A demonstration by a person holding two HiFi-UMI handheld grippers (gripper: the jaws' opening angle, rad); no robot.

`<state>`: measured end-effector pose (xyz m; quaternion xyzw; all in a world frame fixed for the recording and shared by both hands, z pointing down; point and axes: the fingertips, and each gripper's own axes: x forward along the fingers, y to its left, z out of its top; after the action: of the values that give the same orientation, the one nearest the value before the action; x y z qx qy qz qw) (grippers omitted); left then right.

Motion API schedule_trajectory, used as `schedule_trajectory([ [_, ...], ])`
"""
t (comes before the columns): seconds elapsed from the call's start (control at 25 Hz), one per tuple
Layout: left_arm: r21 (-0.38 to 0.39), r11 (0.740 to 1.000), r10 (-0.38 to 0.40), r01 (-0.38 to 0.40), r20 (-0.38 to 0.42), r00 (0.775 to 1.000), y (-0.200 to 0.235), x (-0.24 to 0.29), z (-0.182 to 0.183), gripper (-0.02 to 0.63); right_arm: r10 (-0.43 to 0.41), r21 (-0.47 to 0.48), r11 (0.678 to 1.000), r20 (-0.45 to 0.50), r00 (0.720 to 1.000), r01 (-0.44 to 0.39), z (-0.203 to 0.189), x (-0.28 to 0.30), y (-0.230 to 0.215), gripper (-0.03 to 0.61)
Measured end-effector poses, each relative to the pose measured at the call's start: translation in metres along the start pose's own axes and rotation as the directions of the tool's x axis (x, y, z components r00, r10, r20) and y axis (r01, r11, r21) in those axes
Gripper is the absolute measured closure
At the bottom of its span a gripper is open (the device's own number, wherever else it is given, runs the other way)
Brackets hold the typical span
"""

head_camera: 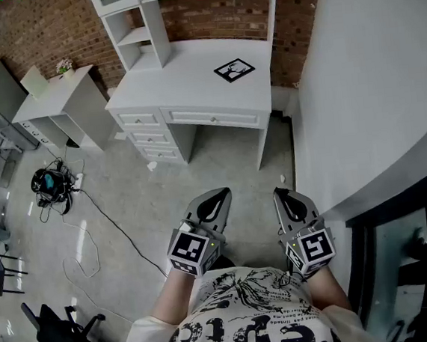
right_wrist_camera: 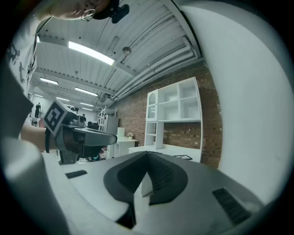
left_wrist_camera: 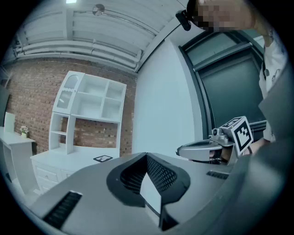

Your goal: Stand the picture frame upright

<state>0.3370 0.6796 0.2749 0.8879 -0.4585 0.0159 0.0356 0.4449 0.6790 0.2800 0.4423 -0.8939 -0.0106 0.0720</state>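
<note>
One black chair (head_camera: 61, 339) stands at the far left on the floor (head_camera: 198, 168), with a bundle of cables (head_camera: 50, 186) beyond it. Farther back, a small side table (head_camera: 60, 98) carries a little plant (head_camera: 64, 66). Next comes the white table (head_camera: 182, 79), with shelves (head_camera: 135, 23) rising from its back edge against the brick wall (head_camera: 214, 16). The left gripper (head_camera: 222, 194) is held close to the person's chest and points toward the table, its jaws pressed together with nothing between them. The frame (head_camera: 234, 70) lies flat on the table's right part, well apart from both grippers. The right gripper (head_camera: 279, 193) sits just beside the left, its jaws likewise closed on nothing. A white wall (head_camera: 370, 76) fills the right side.
</note>
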Motion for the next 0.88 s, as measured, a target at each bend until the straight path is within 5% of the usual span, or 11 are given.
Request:
schedule_trajectory([
  [0.88,-0.061,0.998,0.03,-0.033,-0.048,0.998,0.04,0.041,-0.011,0.602,-0.005,0.1,0.995,-0.032,0.999,0.009,-0.014,0.04,-0.032,0.572],
])
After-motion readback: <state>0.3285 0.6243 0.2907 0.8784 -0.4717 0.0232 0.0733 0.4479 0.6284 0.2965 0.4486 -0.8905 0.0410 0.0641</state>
